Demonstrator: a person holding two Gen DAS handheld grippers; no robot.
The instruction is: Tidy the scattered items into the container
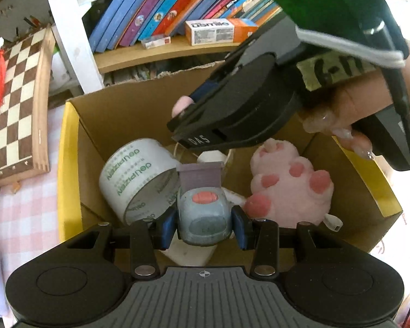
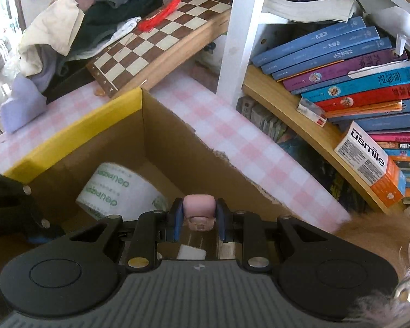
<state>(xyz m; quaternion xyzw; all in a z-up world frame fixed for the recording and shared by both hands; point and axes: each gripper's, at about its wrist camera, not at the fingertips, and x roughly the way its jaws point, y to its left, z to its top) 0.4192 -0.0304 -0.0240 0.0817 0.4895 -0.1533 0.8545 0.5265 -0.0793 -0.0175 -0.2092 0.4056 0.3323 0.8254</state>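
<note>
Tape roll in white with green print (image 1: 139, 180) and pink plush paw (image 1: 289, 186) lie inside the brown cardboard box (image 1: 68, 147) — left gripper (image 1: 203, 225) clamps a grey-blue gadget (image 1: 202, 218), right gripper (image 2: 198, 218) a small pink case (image 2: 199, 213), both above it — two items left to drop

Pink checked tablecloth (image 2: 227, 125); wooden bookshelf (image 2: 300, 120) packed with books; chessboard (image 2: 161, 41) leaning; clothes pile (image 2: 76, 19)

left wrist: close above box (image 1: 101, 114); right wrist: same; shared: tape roll (image 2: 114, 191)
</note>
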